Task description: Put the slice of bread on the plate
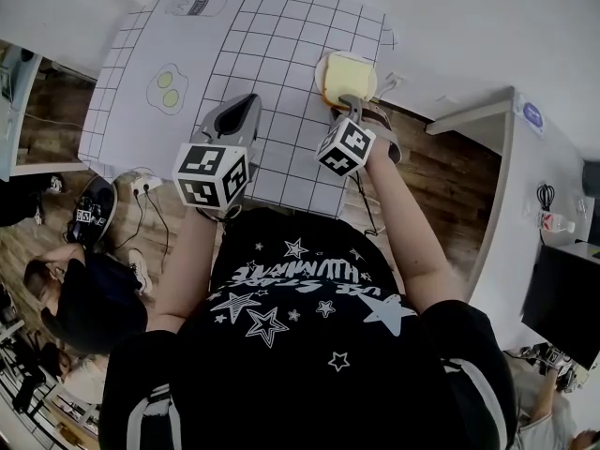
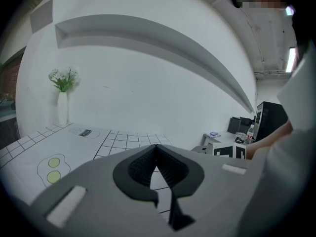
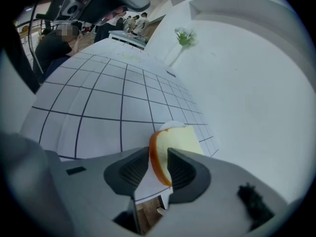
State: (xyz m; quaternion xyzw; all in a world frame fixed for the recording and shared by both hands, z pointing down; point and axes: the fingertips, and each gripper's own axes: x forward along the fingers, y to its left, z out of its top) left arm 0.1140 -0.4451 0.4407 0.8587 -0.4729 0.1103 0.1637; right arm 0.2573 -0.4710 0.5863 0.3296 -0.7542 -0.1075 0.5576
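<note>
A slice of bread (image 1: pixel 349 75) with an orange crust lies on a small white plate (image 1: pixel 328 64) at the right edge of the checked table mat. My right gripper (image 1: pixel 352 103) reaches down to it from the near side. In the right gripper view the bread (image 3: pixel 177 141) stands between the two pads (image 3: pixel 133 169), leaning on the right one with a gap at the left one, and the plate's rim (image 3: pixel 171 125) peeks out behind. The jaws are open. My left gripper (image 1: pixel 246 106) hovers over the mat's middle, its tips (image 2: pixel 157 147) together and empty.
The white mat with a black grid (image 1: pixel 272 36) covers the table and carries a printed fried-egg figure (image 1: pixel 169 90). Wooden floor shows past its right edge (image 1: pixel 441 148). A white desk (image 1: pixel 534 186) stands to the right. A vase of flowers (image 2: pixel 62 102) is at the far left.
</note>
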